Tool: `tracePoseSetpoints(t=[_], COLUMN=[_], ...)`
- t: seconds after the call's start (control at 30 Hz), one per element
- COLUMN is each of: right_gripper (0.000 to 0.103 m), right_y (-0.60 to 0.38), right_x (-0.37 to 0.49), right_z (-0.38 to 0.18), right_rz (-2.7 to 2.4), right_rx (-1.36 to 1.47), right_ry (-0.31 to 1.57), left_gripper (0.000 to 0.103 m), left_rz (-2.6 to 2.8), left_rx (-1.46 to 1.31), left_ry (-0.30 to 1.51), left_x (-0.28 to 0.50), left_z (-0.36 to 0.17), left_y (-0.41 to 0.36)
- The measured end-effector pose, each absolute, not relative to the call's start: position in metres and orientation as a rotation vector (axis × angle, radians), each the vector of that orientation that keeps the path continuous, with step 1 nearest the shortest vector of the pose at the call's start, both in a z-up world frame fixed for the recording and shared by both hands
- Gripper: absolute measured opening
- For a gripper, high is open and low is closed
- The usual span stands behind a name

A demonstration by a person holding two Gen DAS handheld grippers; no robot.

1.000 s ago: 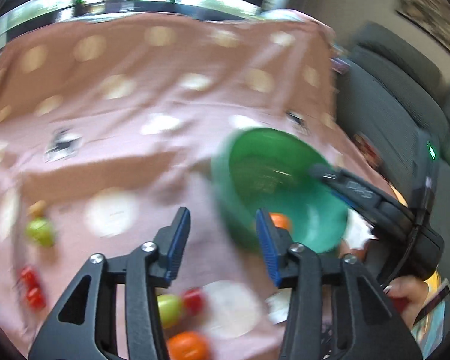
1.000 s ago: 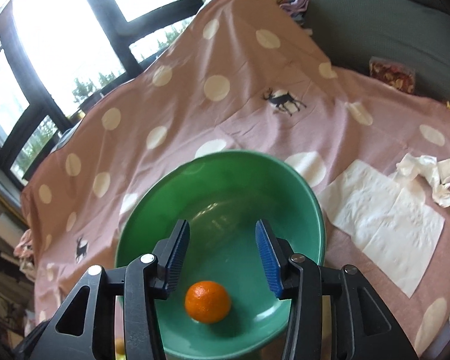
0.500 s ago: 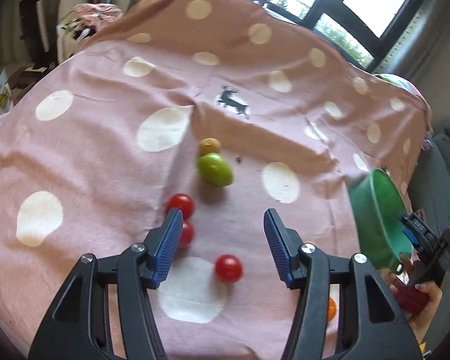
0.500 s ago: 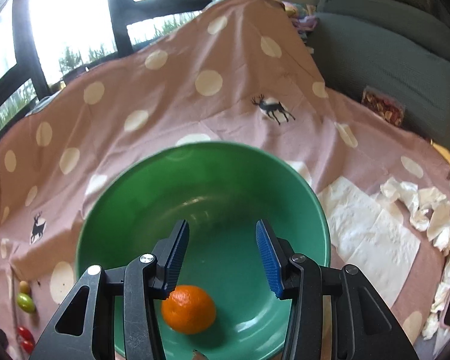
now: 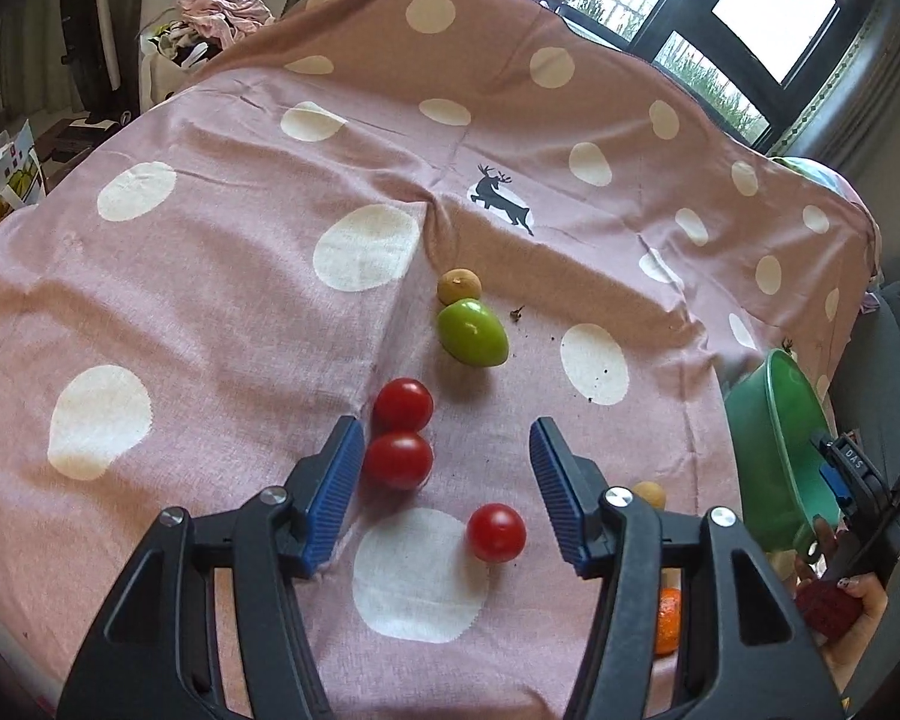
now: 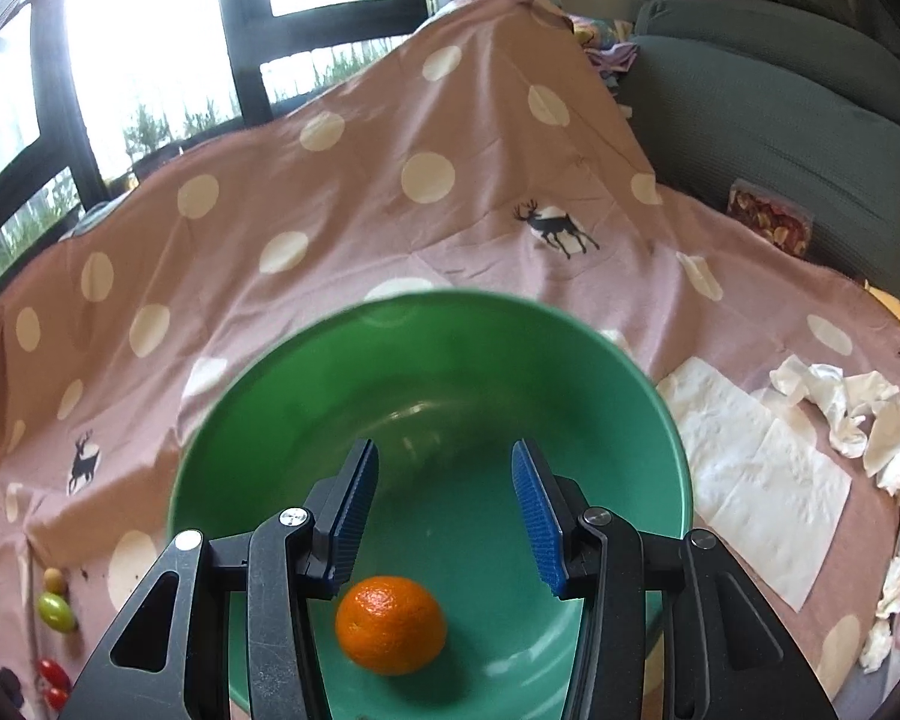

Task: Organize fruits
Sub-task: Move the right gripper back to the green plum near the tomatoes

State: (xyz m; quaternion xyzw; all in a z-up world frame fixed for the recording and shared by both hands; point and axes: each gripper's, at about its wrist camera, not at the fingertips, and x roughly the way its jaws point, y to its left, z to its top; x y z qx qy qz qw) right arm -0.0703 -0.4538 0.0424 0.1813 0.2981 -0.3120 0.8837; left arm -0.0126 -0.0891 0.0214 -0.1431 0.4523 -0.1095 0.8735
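Daylight is pouring in through the windows (image 6: 150, 48) at the upper left of the right wrist view, and we lose the panes to white glare. The same blowout hits the window (image 5: 774, 18) at the upper right of the left wrist view. The cloth (image 5: 240, 276) is evenly lit, with soft short shadows under the red tomatoes (image 5: 399, 432) and the green fruit (image 5: 471, 333). The green bowl (image 6: 426, 372) is smeared along its far rim, while the orange (image 6: 390, 624) inside stays crisp. Both frames bend hard at the edges and darken to black in the corners.
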Motion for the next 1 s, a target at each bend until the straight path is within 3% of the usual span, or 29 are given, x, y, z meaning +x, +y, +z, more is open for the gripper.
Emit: tracePoseSetpoints(t=[0.27,0.63,1.0], right_gripper=[0.047,0.047,0.047], right_y=[-0.441,-0.366,-0.334], right_x=[-0.086,-0.088,-0.042], right_z=[0.047,0.073,0.022], right_rz=[-0.617,-0.186,0.095], right_rx=[0.421,0.341,0.482], right_ry=[0.706,0.788,1.023], left_gripper=[0.064,0.064,0.063], left_rz=[-0.237,-0.417,-0.522], left_rx=[-0.304,-0.292,-0.267], left_ry=[0.962,1.017,1.117], left_x=[-0.014,-0.025,-0.026], left_z=[0.02,0.017,-0.005], left_y=[-0.087,-0.132,-0.17])
